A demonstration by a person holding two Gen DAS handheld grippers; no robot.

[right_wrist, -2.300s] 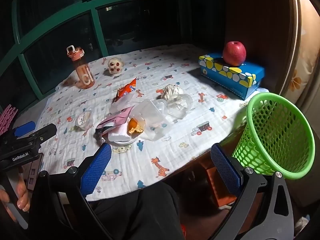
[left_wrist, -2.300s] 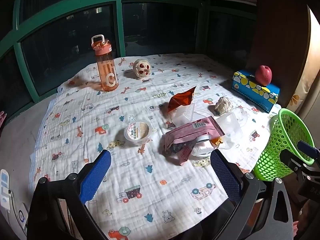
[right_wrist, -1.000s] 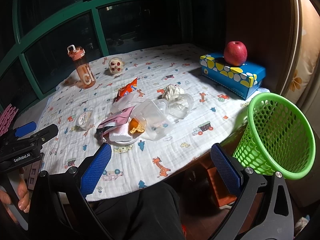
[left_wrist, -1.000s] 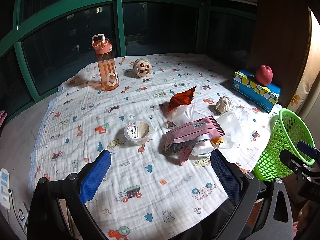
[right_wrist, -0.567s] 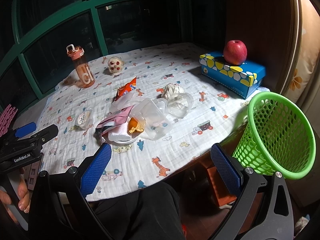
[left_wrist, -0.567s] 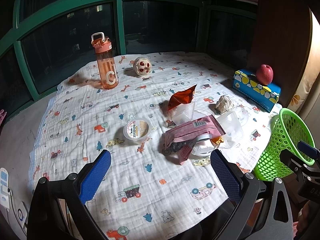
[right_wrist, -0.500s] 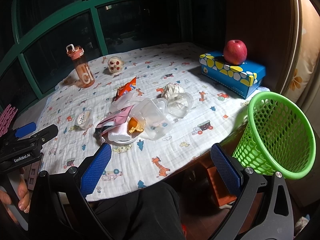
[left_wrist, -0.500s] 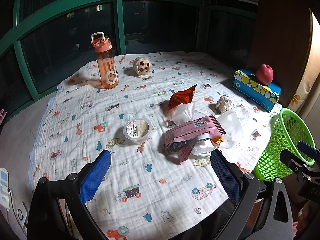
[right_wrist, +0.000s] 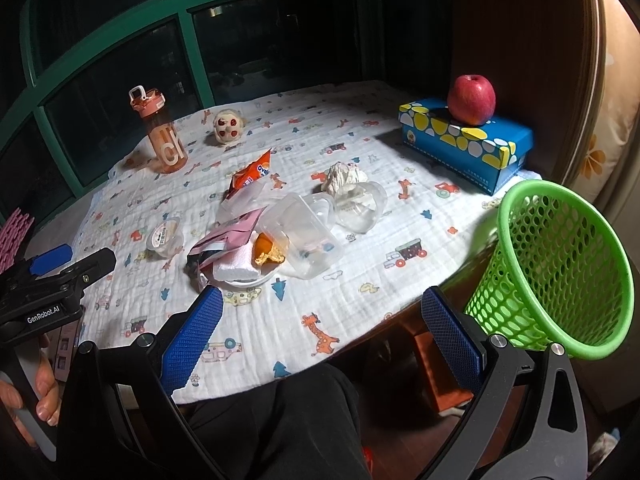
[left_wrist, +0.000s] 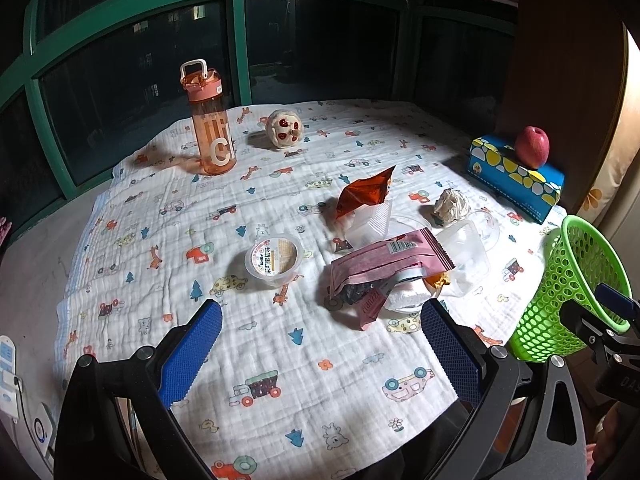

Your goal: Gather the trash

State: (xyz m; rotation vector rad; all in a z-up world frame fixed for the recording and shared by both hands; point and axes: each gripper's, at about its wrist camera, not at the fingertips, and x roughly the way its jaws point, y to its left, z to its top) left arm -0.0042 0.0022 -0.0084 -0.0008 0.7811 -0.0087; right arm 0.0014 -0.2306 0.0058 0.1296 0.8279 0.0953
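A heap of trash lies mid-table: a pink wrapper (left_wrist: 390,258), an orange snack bag (left_wrist: 366,194), clear plastic containers (right_wrist: 302,232), a crumpled tissue (right_wrist: 342,176) and a sealed jelly cup (left_wrist: 274,258). A green mesh basket (right_wrist: 556,264) stands off the table's right edge; it also shows in the left wrist view (left_wrist: 560,288). My left gripper (left_wrist: 320,348) is open and empty above the near cloth. My right gripper (right_wrist: 322,334) is open and empty at the table's front edge, left of the basket.
An orange water bottle (left_wrist: 208,120) and a small round toy (left_wrist: 284,128) stand at the back. A red apple (right_wrist: 472,98) sits on a blue tissue box (right_wrist: 464,140) at the right. The table carries a printed white cloth (left_wrist: 160,208). A person's lap is below.
Both views have shifted only slightly; the grippers stay open and nothing on the table has moved.
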